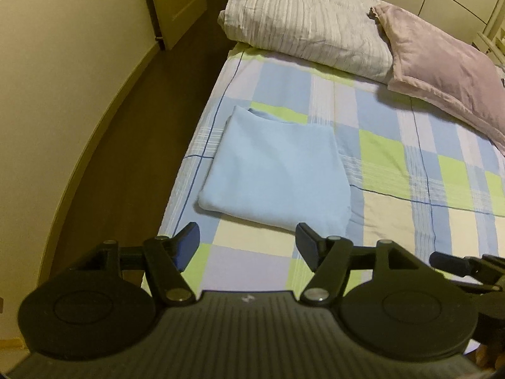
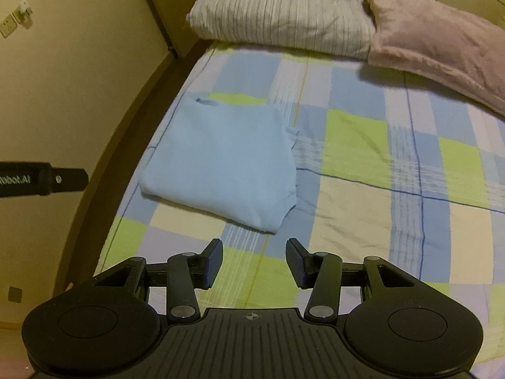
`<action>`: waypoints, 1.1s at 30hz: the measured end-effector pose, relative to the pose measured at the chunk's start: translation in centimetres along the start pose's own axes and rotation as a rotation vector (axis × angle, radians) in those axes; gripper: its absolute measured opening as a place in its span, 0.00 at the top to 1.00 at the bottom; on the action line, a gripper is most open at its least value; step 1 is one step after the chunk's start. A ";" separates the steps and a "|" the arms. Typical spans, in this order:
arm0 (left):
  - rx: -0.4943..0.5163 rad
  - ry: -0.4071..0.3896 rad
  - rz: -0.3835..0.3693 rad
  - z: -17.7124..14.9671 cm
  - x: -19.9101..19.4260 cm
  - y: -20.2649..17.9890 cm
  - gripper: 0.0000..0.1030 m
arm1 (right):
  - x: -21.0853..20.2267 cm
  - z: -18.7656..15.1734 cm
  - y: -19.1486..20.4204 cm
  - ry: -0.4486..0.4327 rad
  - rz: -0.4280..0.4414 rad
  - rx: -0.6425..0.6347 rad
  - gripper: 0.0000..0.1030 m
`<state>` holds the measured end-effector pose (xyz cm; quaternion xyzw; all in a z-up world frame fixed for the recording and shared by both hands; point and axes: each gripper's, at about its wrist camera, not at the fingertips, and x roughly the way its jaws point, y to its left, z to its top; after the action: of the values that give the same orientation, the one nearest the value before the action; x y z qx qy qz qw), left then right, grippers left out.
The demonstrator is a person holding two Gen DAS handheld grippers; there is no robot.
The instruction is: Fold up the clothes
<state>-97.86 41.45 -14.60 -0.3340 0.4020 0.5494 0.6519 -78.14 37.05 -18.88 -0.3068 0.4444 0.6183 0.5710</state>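
**Kid:** What is that blue thing on the bed?

**Me:** That is a soft light-blue cloth (image 1: 274,170), folded into a neat, flat, almost square shape. It lies on the bed sheet (image 1: 394,164), close to the side of the bed next to the dark floor (image 1: 151,120). The sheet has blue, green, cream and pale purple squares with thin lines.

**Kid:** Are you holding it?

**Me:** No. My left gripper (image 1: 247,242) has its jaws wide apart with nothing in them. The cloth lies just past their tips, right in front. My right gripper (image 2: 254,257) has its jaws wide apart too, and empty. From there the cloth sits ahead and a bit to the left, not touching.

**Kid:** What is at the far end?

**Me:** A puffy striped grey-white blanket (image 1: 303,25), folded thick, and a fuzzy pink pillow (image 1: 442,66) leaning on it.
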 end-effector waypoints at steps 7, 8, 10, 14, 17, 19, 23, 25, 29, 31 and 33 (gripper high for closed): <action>0.037 -0.020 0.013 -1.5 -0.9 -1.6 0.38 | -2.3 -1.3 -0.8 -0.049 -0.053 0.021 0.53; 0.041 -0.033 0.017 -1.7 -1.2 -1.8 0.38 | -2.6 -1.5 -1.0 -0.055 -0.059 0.024 0.53; 0.037 -0.053 0.021 -2.0 -1.9 -2.1 0.38 | -3.3 -1.8 -1.3 -0.069 -0.069 0.026 0.53; 0.020 -0.077 0.031 -2.7 -3.2 -3.1 0.36 | -4.7 -2.1 -1.8 -0.103 -0.097 -0.006 0.53; -0.004 -0.092 0.037 -3.7 -4.4 -4.0 0.36 | -5.7 -2.4 -2.4 -0.111 -0.065 -0.026 0.53; -0.026 -0.106 0.046 -4.6 -5.2 -4.8 0.36 | -6.3 -2.9 -2.9 -0.111 -0.042 -0.041 0.53; -0.079 -0.126 0.074 -6.7 -6.6 -6.4 0.36 | -7.9 -4.3 -4.3 -0.100 -0.015 -0.086 0.53; -0.106 -0.135 0.089 -7.8 -7.3 -7.2 0.36 | -8.4 -5.1 -5.2 -0.092 -0.010 -0.105 0.53; -0.158 -0.152 0.116 -10.0 -8.6 -8.8 0.36 | -8.9 -6.2 -6.8 -0.053 0.021 -0.114 0.53; -0.180 -0.139 0.118 -11.2 -8.8 -9.2 0.36 | -9.0 -6.7 -7.3 -0.035 0.040 -0.122 0.53; -0.192 -0.125 0.120 -12.2 -9.0 -9.5 0.36 | -9.1 -7.1 -7.5 -0.018 0.054 -0.132 0.53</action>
<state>-91.11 25.03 -12.17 -0.3353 0.3253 0.6431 0.6068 -70.30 26.33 -15.24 -0.3262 0.4053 0.6643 0.5367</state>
